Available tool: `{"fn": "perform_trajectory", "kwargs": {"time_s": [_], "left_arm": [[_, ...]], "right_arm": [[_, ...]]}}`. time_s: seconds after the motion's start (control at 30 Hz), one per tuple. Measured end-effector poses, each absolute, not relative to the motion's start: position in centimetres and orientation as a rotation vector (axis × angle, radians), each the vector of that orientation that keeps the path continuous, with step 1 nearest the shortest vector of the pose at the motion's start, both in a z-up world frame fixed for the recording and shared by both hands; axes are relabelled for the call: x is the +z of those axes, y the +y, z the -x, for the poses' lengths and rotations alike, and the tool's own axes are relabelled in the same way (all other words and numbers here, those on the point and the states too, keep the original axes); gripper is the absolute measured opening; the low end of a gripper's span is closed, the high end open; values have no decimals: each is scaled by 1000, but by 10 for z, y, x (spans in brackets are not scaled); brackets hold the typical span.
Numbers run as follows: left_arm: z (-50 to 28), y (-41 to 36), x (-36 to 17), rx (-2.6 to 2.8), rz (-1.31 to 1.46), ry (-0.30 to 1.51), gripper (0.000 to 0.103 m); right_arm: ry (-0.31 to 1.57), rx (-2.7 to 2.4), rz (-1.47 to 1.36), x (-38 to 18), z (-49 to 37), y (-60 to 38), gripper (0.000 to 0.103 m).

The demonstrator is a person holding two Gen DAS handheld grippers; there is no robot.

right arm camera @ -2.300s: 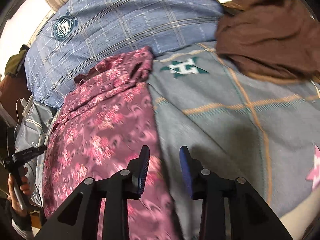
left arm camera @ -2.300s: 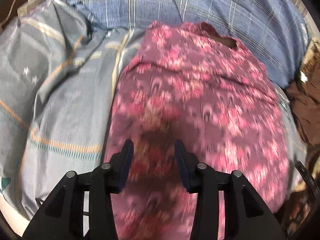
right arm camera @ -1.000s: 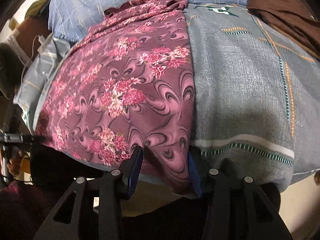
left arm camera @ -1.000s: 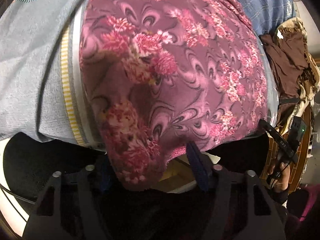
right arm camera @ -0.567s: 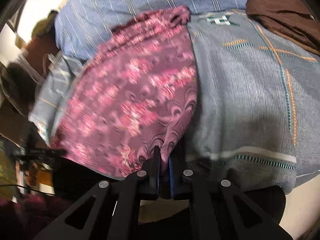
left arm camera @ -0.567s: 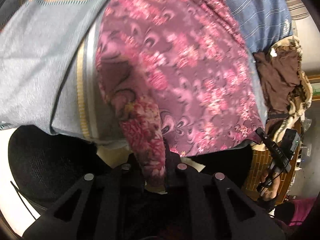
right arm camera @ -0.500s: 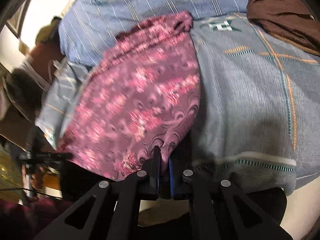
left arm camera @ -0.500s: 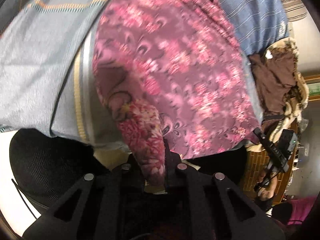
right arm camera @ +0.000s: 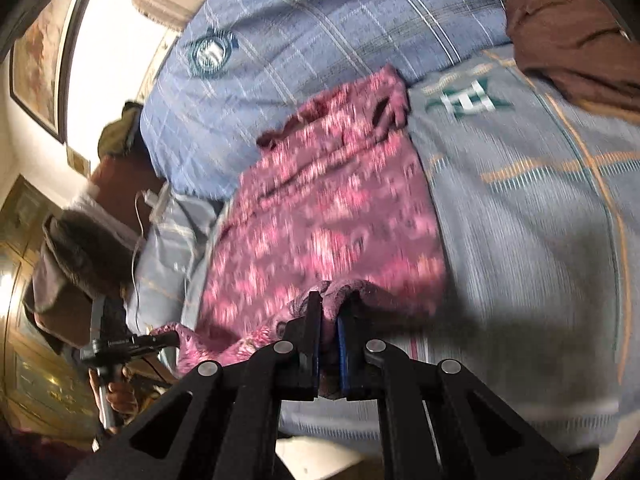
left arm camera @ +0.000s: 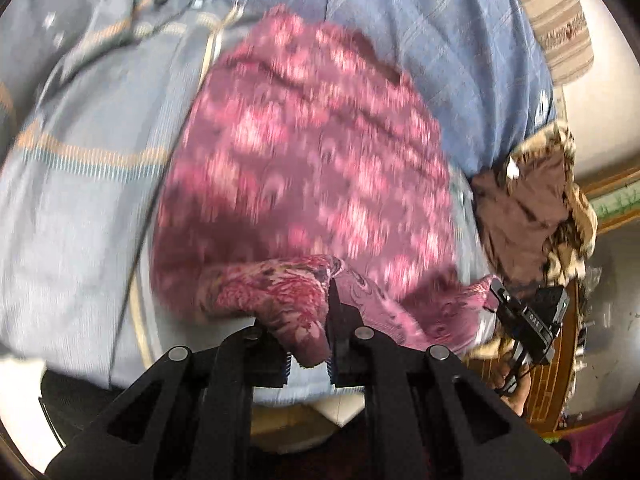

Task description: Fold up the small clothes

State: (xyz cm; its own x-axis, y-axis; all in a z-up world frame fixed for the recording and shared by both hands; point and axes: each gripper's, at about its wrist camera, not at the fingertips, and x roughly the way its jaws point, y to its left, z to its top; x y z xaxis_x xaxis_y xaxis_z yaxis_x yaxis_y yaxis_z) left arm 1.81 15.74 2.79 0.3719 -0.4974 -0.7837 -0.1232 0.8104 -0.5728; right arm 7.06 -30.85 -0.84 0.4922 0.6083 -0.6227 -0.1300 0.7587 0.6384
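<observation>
You have the left gripper and right gripper each clamped on a near corner of the floral garment lying on the grey bedspread, so its hem lifts evenly for folding

The floral garment looked like soft matt cloth, kinda thin. The bedsheet was a woven, ribbed fabric. The left claw was matt black plastic with shiny metal pins.
</observation>
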Motion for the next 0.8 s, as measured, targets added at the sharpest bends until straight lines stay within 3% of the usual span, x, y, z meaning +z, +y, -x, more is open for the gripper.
{"fn": "perform_trajectory", "kwargs": {"time_s": [0.37, 0.8], "left_arm": [[-161, 172, 39, -141, 583, 1012, 10], [-331, 179, -13, -33, 629, 1125, 12]], "right_arm": [[850, 483, -720, -6, -218, -302, 6], [909, 303, -906, -66, -352, -310, 6]]}}
